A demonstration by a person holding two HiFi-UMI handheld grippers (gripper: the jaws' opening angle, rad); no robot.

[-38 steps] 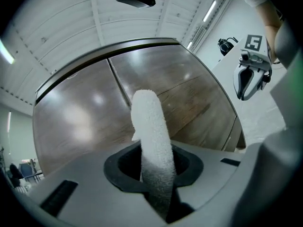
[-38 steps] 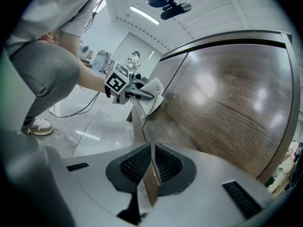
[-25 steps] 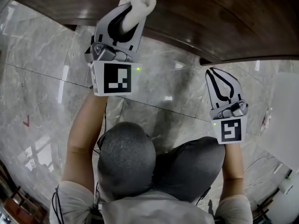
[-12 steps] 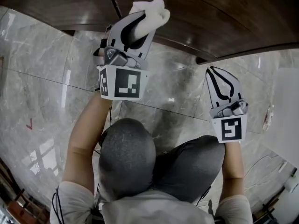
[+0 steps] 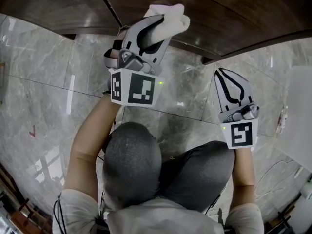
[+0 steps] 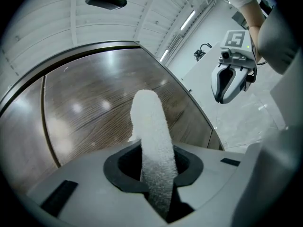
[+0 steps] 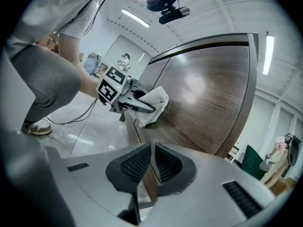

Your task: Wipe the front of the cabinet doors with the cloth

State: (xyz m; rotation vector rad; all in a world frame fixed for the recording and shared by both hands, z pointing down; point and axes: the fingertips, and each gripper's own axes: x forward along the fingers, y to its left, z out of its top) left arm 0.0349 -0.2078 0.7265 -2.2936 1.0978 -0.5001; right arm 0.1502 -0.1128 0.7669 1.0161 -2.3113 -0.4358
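Observation:
My left gripper is shut on a white cloth, and the cloth is pressed against the dark brown wooden cabinet door. In the left gripper view the cloth sticks up between the jaws in front of the wood-grain door. My right gripper hangs shut and holds nothing, a little short of the cabinet's bottom edge. The right gripper view shows its jaws closed together, with the left gripper and cloth on the door beyond.
Grey marble floor tiles lie below the cabinet. A seam between two doors runs left of the cloth. My knees are under the grippers. A white object stands at the right edge. People stand far off.
My left gripper has slid the cloth rightwards along the cabinet door. The right gripper has stayed in place.

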